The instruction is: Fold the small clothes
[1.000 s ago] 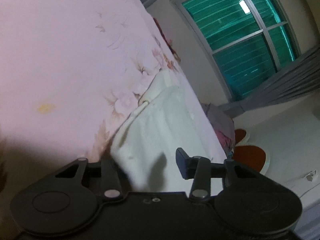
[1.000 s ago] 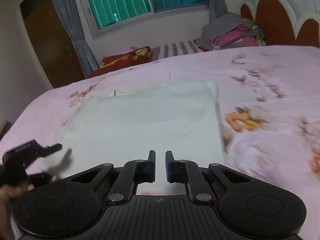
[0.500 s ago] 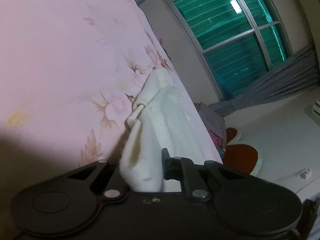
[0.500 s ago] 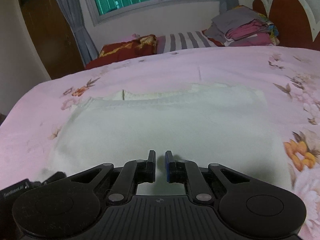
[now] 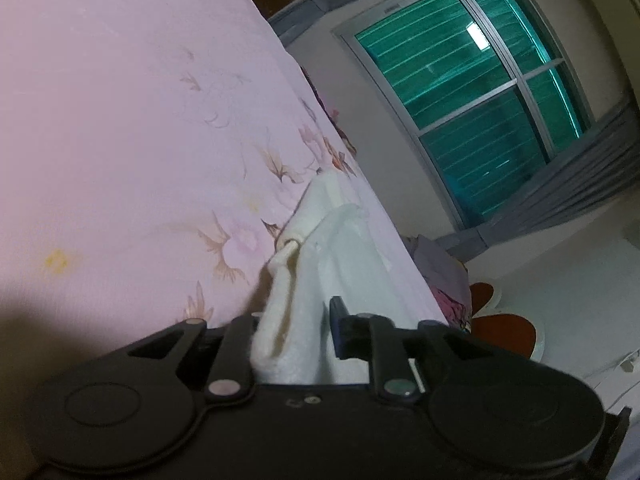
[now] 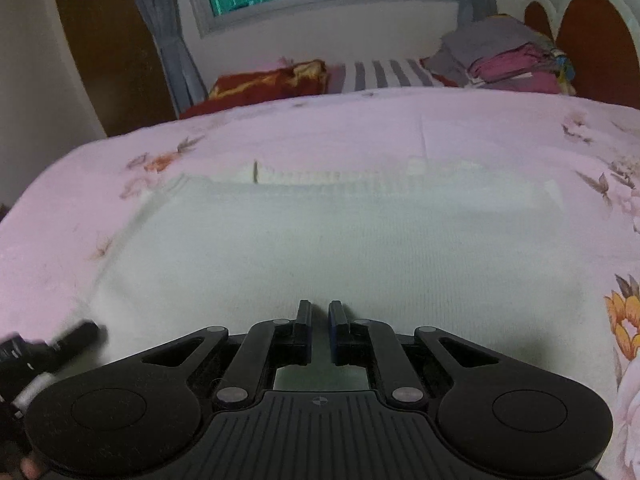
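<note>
A small white garment lies spread flat on the pink flowered bedsheet. My left gripper is shut on the garment's near-left edge, which bunches up between its jaws; only its right finger shows. My right gripper hovers low over the garment's near edge with its fingers almost together and a thin gap between them; I cannot see cloth pinched in it. The left gripper also shows in the right wrist view at the garment's near-left corner.
A red and gold pillow and a striped one lie at the bed's far side. A pile of folded clothes sits by the red headboard. A window with grey curtains is behind.
My left gripper closed on the garment's edge and bunched the cloth up. My right gripper swung so that the garment now lies square and centred ahead of it; its fingers did not change.
</note>
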Demonstrator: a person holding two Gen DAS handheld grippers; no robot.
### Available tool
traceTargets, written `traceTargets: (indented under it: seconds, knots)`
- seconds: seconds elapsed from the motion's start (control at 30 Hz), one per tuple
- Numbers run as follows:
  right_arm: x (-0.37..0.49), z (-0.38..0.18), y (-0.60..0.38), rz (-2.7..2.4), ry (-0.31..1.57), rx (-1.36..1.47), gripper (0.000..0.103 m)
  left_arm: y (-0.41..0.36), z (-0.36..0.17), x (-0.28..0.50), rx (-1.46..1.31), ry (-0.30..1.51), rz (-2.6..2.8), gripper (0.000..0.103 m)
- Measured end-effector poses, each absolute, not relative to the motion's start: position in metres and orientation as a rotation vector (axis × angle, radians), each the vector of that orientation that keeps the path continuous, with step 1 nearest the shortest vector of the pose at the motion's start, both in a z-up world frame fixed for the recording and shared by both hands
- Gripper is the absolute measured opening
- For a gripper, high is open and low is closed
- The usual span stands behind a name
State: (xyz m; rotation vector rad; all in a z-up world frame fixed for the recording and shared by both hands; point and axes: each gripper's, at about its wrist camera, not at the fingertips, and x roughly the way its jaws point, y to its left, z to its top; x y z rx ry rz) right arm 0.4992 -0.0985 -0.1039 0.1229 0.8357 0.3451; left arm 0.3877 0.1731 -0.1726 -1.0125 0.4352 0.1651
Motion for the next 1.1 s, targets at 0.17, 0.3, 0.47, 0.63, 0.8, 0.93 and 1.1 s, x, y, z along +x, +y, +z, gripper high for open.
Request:
traceTargets:
  seconds: [0.17,0.3,0.47,0.63,0.8,0.93,1.1]
  knots:
    - [0.504,-0.107,-0.100,0.371,0.822,0.087,0.004,0.167,-0.149,0.389,-0.878,0.429,0.145,0.007]
    - [0.506,-0.110,-0.107,0.398,0.822,0.117,0.003,0.150,-0.120,0.393,-0.766,0.405,0.103,0.007]
    - [0.511,-0.110,-0.122,0.438,0.834,0.194,0.003,0.106,-0.079,0.404,-0.579,0.420,-0.030,0.007]
    - [0.504,-0.094,-0.188,0.384,0.766,0.430,0.004,0.041,-0.048,0.418,-0.423,0.469,-0.179,0.007]
    - [0.494,-0.076,-0.277,0.299,0.700,0.582,0.004,-0.042,-0.043,0.434,-0.293,0.573,-0.307,0.007]
    - [0.490,-0.064,-0.338,0.269,0.663,0.657,0.004,-0.097,-0.070,0.453,-0.190,0.720,-0.364,0.026]
    - [0.487,-0.056,-0.380,0.211,0.644,0.662,0.079,-0.133,-0.084,0.443,-0.085,0.757,-0.472,0.057]
